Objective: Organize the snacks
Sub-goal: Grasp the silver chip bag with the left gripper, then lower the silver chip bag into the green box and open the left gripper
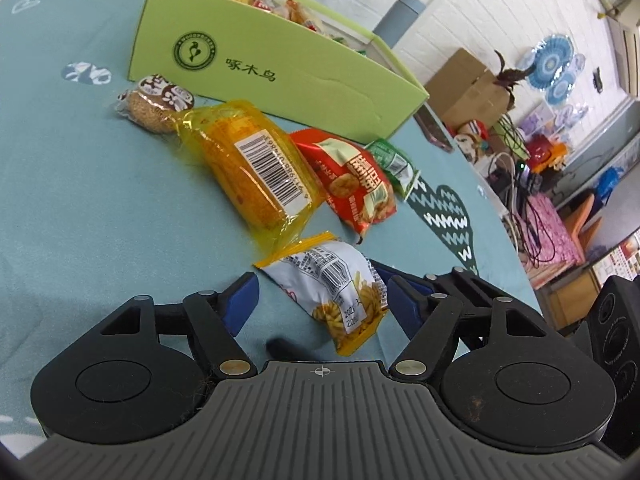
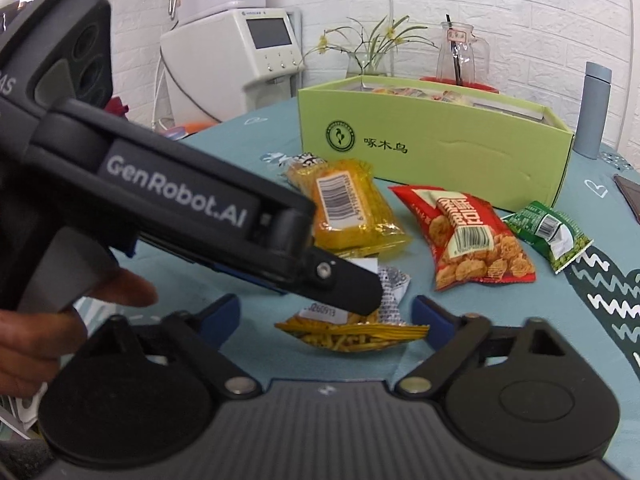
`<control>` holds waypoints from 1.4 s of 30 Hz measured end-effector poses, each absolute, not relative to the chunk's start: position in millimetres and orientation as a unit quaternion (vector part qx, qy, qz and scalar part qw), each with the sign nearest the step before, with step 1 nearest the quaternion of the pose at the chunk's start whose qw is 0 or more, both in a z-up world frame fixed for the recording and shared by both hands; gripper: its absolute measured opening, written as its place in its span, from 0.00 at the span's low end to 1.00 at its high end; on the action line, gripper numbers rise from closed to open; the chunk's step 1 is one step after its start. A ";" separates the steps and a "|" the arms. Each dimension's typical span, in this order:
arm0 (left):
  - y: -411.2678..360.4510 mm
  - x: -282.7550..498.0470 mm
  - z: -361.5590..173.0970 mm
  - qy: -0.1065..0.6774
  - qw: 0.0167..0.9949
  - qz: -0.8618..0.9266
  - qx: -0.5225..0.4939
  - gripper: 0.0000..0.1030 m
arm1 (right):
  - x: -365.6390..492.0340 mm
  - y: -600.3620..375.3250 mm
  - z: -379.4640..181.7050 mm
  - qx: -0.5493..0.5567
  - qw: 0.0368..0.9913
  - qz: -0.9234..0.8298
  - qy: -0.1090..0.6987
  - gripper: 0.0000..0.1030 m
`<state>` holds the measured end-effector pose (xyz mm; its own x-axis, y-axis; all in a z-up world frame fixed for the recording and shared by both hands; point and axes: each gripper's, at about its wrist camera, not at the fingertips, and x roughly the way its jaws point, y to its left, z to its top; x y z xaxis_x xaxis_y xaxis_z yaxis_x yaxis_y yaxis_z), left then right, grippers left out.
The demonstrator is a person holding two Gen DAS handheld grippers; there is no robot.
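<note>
A white and yellow packet of snack sticks (image 1: 336,292) lies on the teal tablecloth (image 1: 80,200), between the blue pads of my left gripper (image 1: 324,292). The jaws stand open, with a gap on the left side. In the right wrist view the same packet (image 2: 352,332) lies between the pads of my right gripper (image 2: 326,312), also open. The left gripper's black finger (image 2: 348,288) reaches over the packet from the left. Beyond lie a yellow barcoded packet (image 1: 256,172), a red packet (image 1: 356,184), a small green packet (image 1: 394,164) and a round sesame cake (image 1: 156,106).
A light green box (image 2: 432,148) holding several snacks stands behind the loose packets. A grey bottle (image 2: 594,112), a glass jug (image 2: 460,56) and a vase of flowers (image 2: 368,60) stand behind it. A hand (image 2: 60,320) holds the left gripper. A dark flat object (image 2: 628,196) lies at the right edge.
</note>
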<state>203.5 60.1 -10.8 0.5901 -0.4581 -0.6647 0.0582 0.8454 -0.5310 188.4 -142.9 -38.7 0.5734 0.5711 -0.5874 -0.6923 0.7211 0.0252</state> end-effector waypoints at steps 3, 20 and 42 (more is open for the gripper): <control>61.0 201.7 -9.9 0.430 0.857 -0.152 -0.239 0.55 | 192.1 -145.9 -36.6 -0.102 0.882 0.360 0.288 0.77; 53.9 198.6 -7.3 0.441 0.838 -0.191 -0.258 0.10 | 171.9 -152.5 -39.2 -0.110 0.873 0.371 0.296 0.74; 34.1 433.3 77.0 0.366 0.891 -0.203 -0.176 0.37 | 385.9 -147.0 41.7 -0.119 0.909 0.331 0.222 0.84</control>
